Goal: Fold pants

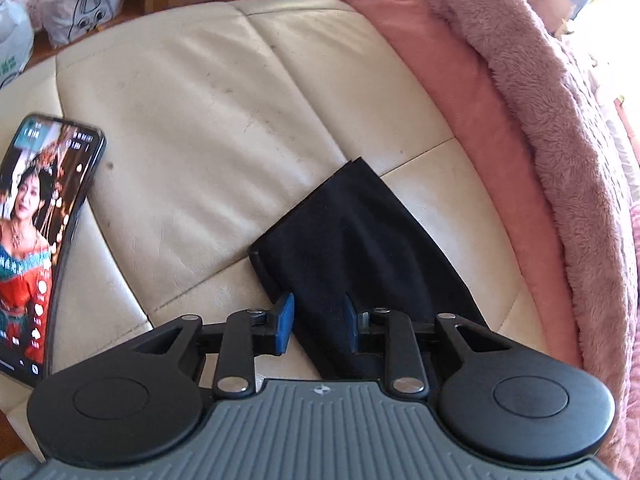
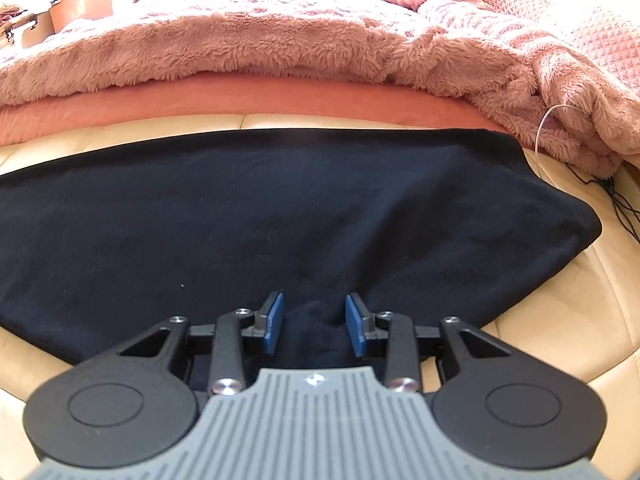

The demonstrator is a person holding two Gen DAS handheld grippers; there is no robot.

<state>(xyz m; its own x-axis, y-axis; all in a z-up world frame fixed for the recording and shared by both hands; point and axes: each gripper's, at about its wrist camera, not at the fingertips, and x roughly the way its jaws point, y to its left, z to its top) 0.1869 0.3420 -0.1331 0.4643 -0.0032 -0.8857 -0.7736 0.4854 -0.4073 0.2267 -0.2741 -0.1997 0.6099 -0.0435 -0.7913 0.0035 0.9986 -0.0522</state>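
Observation:
Black pants lie spread flat on a cream leather sofa seat, and their far edge runs along a pink blanket. In the left wrist view a narrow folded end of the pants points away across the sofa seat. My left gripper is shut on the near part of this end, and dark cloth fills the gap between its blue pads. My right gripper is shut on a bunched ridge of the pants' near edge, with creases running in towards its blue pads.
A phone with a lit screen lies on the sofa at the left. A fluffy pink blanket and a smooth pink sheet border the seat. A thin white cable and black cords lie at the right. Plastic bags stand beyond the sofa.

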